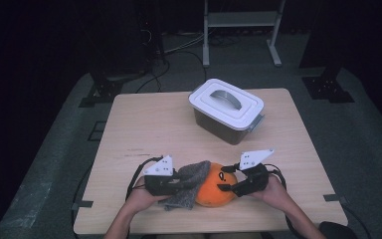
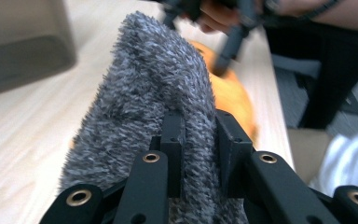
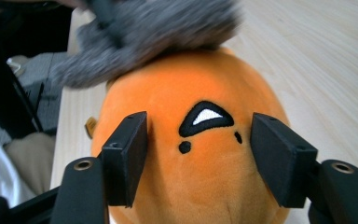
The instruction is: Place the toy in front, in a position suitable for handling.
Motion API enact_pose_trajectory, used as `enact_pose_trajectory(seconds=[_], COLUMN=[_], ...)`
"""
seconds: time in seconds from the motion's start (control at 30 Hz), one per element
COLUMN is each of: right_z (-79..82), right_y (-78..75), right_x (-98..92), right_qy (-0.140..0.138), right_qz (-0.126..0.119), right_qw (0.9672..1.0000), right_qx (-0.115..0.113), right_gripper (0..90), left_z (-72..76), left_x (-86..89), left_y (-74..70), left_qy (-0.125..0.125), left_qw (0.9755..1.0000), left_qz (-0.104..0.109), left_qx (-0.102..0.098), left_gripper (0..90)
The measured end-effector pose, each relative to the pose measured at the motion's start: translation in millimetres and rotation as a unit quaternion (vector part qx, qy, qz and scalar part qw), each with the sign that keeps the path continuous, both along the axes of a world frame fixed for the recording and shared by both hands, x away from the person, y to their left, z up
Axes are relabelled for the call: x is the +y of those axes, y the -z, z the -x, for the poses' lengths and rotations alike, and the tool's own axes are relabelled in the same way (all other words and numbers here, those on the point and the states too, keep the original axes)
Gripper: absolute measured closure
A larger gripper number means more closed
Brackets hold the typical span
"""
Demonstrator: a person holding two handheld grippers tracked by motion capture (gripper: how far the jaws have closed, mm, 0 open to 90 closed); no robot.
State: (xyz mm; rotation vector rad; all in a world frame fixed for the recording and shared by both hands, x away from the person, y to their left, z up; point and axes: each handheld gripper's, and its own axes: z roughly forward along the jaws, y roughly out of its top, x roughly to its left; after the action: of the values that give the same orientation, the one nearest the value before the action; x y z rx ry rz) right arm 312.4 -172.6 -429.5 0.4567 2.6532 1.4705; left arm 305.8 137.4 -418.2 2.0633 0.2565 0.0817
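Both forearms come in from the near edge of the surface (image 1: 144, 124) and the hands meet close together at its front. The left gripper (image 1: 179, 180) lies level, pointing toward the right one, its jaws clamped on a fold of the grey fuzzy cloth (image 2: 154, 93). The cloth drapes from those jaws up over the left side of the orange plush toy (image 1: 215, 190), touching it.

The right gripper (image 1: 225, 183) points back toward the left one, angled slightly down at the toy. Its jaws stand apart on either side of the toy's embroidered face (image 3: 206, 120), just beside the plush; I cannot tell whether the pads press on it.

The toy sits on the surface between the two grippers, near the front edge.

Farther back, well apart from the hands, stands a dark storage box (image 1: 222, 127) with its white lid (image 1: 226, 103) on, handle lying flat; its contents are hidden.
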Motion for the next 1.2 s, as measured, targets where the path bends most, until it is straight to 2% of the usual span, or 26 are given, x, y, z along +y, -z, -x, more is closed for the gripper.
enact_pose_trajectory(seconds=[0.07, 0.13, 0.17, 0.23, 0.3, 0.4, 0.47, 0.53, 0.63, 0.7, 0.77, 0.83, 0.9, 0.97, 1.03, 1.13, 1.2], right_z=[3.4, 4.7, 4.6, 2.3, -1.1, -4.1, -2.8, 1.1, 7.9, 8.1, 6.8, 5.7, 6.2, 6.4, 6.5, 4.7, 1.7], right_y=[0.0, -1.2, -2.9, -7.6, -8.9, -3.7, -1.7, -1.7, -0.6, -1.1, -0.1, 1.1, 1.2, 1.1, 0.4, -3.4, -5.8], right_x=[-1.9, -5.6, -7.7, -10.6, -8.9, -2.8, -0.9, 0.8, 2.8, 0.6, -3.0, -5.7, -6.5, -5.8, -4.9, -5.0, -6.5], right_qy=[-0.012, -0.027, -0.032, -0.020, -0.001, 0.010, 0.002, -0.017, -0.038, -0.043, -0.045, -0.047, -0.050, -0.050, -0.049, -0.042, -0.030], right_qz=[0.007, 0.011, 0.008, -0.002, -0.008, 0.008, 0.007, 0.007, 0.013, 0.020, 0.021, 0.019, 0.021, 0.022, 0.026, 0.022, 0.010], right_qw=[0.9999, 0.9996, 0.9995, 0.9998, 1.0000, 0.9999, 1.0000, 0.9998, 0.9989, 0.9986, 0.9984, 0.9984, 0.9982, 0.9981, 0.9981, 0.9988, 0.9995], right_qx=[-0.007, -0.006, -0.004, -0.005, 0.000, 0.007, 0.002, -0.007, -0.022, -0.024, -0.025, -0.022, -0.027, -0.027, -0.027, -0.012, -0.001], right_gripper=[37.4, 37.3, 37.5, 36.1, 31.4, 30.2, 33.0, 35.7, 37.5, 40.1, 42.0, 42.2, 42.1, 41.9, 40.9, 33.2, 29.5], left_z=[-1.2, -0.4, -0.6, -1.2, -1.7, -1.5, -1.6, -1.6, -1.4, -3.8, -7.5, -9.7, -10.8, -10.3, -7.4, -2.2, 0.0], left_x=[0.8, 0.0, 0.8, 2.0, 3.0, 2.9, 2.9, 1.1, -2.4, -0.7, 4.3, 9.0, 12.4, 11.9, 7.8, 0.0, -2.2], left_y=[2.3, 5.4, 5.8, 5.8, 6.2, 3.7, 0.3, -2.4, -1.9, 1.0, 4.7, 8.4, 10.4, 8.8, 4.8, 1.3, 1.9], left_qy=[-0.006, -0.007, -0.008, -0.006, 0.003, 0.010, 0.014, 0.014, 0.013, 0.005, -0.009, -0.023, -0.028, -0.023, -0.009, 0.014, 0.031], left_qw=[0.9999, 0.9988, 0.9987, 0.9985, 0.9990, 0.9996, 0.9998, 0.9996, 0.9997, 0.9999, 0.9997, 0.9989, 0.9986, 0.9990, 0.9995, 0.9997, 0.9992], left_qz=[-0.016, -0.048, -0.051, -0.054, -0.044, -0.024, 0.001, 0.018, 0.014, -0.002, -0.010, -0.033, -0.031, -0.020, 0.002, 0.003, 0.007], left_qx=[0.001, -0.009, -0.006, -0.001, 0.007, 0.010, 0.013, 0.014, 0.016, 0.015, 0.022, 0.022, 0.032, 0.034, 0.029, 0.020, 0.024], left_gripper=[75.5, 75.4, 75.4, 75.4, 75.4, 75.3, 75.2, 74.8, 74.9, 75.0, 75.1, 75.1, 75.1, 75.2, 75.1, 75.0, 75.0])
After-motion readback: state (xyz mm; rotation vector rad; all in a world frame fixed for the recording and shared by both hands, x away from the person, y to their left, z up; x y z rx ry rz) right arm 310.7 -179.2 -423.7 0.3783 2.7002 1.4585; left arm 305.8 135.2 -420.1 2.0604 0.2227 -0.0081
